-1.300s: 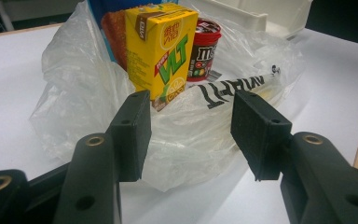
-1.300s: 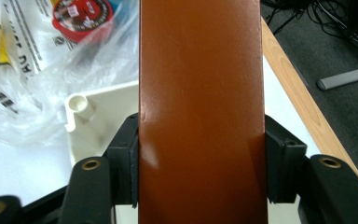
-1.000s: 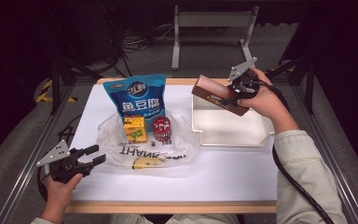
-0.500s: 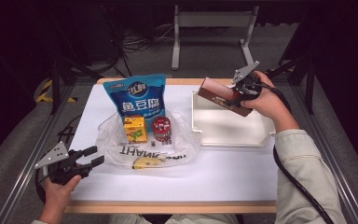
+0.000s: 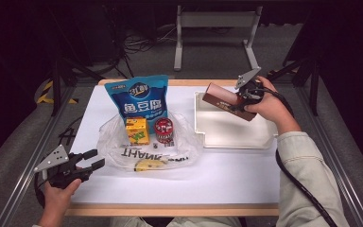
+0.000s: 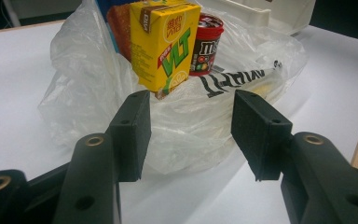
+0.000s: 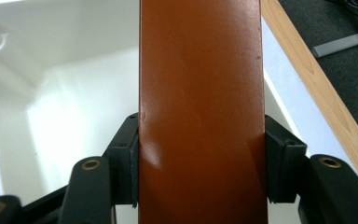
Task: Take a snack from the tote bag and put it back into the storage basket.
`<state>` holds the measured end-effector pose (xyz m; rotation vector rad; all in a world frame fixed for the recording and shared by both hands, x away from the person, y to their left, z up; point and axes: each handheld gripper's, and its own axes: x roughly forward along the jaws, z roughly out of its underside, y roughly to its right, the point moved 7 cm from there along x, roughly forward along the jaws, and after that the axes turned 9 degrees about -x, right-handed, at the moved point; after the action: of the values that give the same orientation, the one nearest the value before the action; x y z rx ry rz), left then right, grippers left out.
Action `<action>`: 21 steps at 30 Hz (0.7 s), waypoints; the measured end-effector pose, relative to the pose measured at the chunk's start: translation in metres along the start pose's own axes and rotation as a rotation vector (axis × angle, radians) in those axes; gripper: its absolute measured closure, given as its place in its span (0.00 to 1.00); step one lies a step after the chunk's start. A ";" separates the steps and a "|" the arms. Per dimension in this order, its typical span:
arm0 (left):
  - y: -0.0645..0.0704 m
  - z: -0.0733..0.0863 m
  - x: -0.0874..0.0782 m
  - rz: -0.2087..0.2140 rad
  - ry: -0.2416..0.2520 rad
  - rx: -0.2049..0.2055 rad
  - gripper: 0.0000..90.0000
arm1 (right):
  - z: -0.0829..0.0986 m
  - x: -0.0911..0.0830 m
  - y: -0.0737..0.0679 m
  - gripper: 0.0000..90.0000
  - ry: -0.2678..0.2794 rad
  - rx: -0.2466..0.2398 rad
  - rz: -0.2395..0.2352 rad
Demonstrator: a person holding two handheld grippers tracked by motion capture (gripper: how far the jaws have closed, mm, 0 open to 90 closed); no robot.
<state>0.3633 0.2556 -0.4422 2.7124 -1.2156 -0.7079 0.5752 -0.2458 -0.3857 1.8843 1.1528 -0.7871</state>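
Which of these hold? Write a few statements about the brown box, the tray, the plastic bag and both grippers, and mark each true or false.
1. The right gripper is shut on the brown box. True.
2. The brown box lies flat on the floor of the white tray. False: it is held above the tray.
3. The left gripper is open and holds nothing. True.
4. The yellow carton stands inside the tray. False: it stands on the plastic bag.
5. The red tub stands beside the carton. True.

Brown box [image 5: 227, 101], white tray [image 5: 217, 130]
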 end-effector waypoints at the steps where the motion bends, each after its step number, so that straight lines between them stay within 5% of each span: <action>1: 0.000 0.000 0.000 0.000 0.001 -0.002 0.53 | 0.000 0.001 0.000 0.47 0.000 0.001 0.002; 21: 0.000 0.000 -0.001 -0.003 0.007 -0.006 0.53 | 0.016 0.029 -0.004 0.47 -0.029 -0.008 -0.022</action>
<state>0.3631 0.2566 -0.4417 2.7105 -1.2061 -0.7010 0.5814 -0.2455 -0.4181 1.8512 1.1590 -0.8182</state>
